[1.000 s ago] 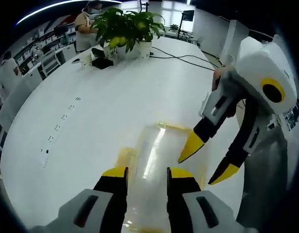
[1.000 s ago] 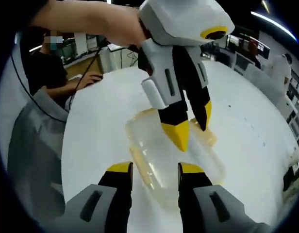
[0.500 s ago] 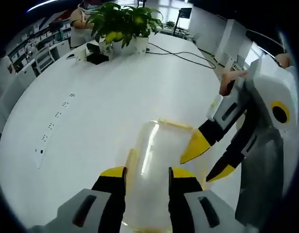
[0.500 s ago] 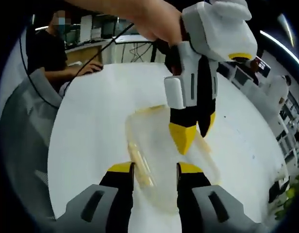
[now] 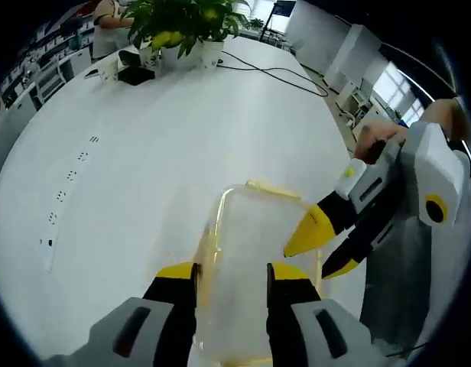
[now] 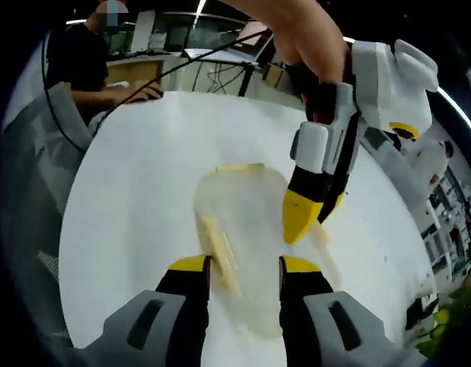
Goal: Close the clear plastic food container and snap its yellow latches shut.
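Now the person is lifting both tools back a little from the food container (image 5: pixel 254 267), and that is the change worth noting: a second ago the left gripper (image 5: pixel 231 277) was sitting low over the lid, and by this moment the whole clear box is coming into its view, with the counter (image 5: pixel 144 153) spreading out beyond it. In the right gripper view the left tool is swinging from directly above the box out toward two o'clock, so the lid is showing bare underneath.

The container is lying on the white counter, just ahead of both sets of jaws. Its lid appears to be down on the base already. One yellow latch (image 6: pixel 218 254) is standing along the nine o'clock side in the right gripper view, another (image 6: pixel 239 167) at twelve o'clock; in the left gripper view a latch (image 5: pixel 274 190) is running along the far edge. Whether any of them is snapped home I cannot tell through the clear plastic.

The right gripper (image 6: pixel 241 269) is hovering with its jaws apart, empty, straddling the near end of the box. The left jaws are likewise apart and holding nothing.

To my eye the closing is done and the person is repositioning for the latches, probably the side one nearest the right jaws.

The potted plant (image 5: pixel 178 23) is sitting far off at twelve o'clock.
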A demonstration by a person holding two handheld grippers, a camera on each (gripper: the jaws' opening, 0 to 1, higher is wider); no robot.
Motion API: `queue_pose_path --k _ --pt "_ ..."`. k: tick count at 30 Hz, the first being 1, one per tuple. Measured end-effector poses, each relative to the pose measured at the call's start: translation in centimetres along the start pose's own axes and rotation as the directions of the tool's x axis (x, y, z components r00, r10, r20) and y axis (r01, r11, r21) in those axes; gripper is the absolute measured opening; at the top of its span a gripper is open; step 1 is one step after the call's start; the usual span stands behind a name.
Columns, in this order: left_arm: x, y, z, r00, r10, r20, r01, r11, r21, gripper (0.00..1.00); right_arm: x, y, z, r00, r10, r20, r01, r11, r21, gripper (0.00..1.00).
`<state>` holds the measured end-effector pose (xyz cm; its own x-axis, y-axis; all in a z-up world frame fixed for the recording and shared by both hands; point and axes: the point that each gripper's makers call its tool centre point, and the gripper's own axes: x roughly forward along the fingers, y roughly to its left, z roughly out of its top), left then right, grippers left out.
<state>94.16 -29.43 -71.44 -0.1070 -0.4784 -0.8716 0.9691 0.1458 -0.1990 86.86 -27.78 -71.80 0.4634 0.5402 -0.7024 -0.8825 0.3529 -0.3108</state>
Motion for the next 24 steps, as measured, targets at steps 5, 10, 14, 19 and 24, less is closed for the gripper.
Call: queue_pose_path --k 5,10,14,19,24 --pt "0.11 -0.11 -0.09 0.999 -0.027 -0.026 0.027 1.000 -0.004 0.29 0.13 0.00 -0.15 1.000 -0.026 -0.002 0.026 0.999 -0.034 0.32" --pt "0.16 -0.20 -0.16 0.998 -0.044 -0.033 0.044 0.999 -0.008 0.29 0.25 0.03 -0.16 0.999 -0.051 -0.006 0.051 0.997 -0.059 0.32" --pt "0.17 -0.29 -0.18 0.998 -0.050 -0.038 0.050 0.999 -0.003 0.29 0.54 0.07 -0.04 0.998 -0.056 -0.016 0.054 0.992 -0.113 0.32" --pt "0.14 -0.33 -0.23 0.997 -0.058 -0.040 0.058 0.998 -0.007 0.28 0.48 -0.07 -0.07 0.999 -0.054 -0.009 0.052 0.993 -0.107 0.31" --pt "0.19 -0.34 -0.26 0.997 -0.065 -0.051 0.065 0.998 -0.006 0.28 0.47 -0.13 -0.13 0.998 -0.055 -0.013 0.054 0.993 -0.103 0.31"
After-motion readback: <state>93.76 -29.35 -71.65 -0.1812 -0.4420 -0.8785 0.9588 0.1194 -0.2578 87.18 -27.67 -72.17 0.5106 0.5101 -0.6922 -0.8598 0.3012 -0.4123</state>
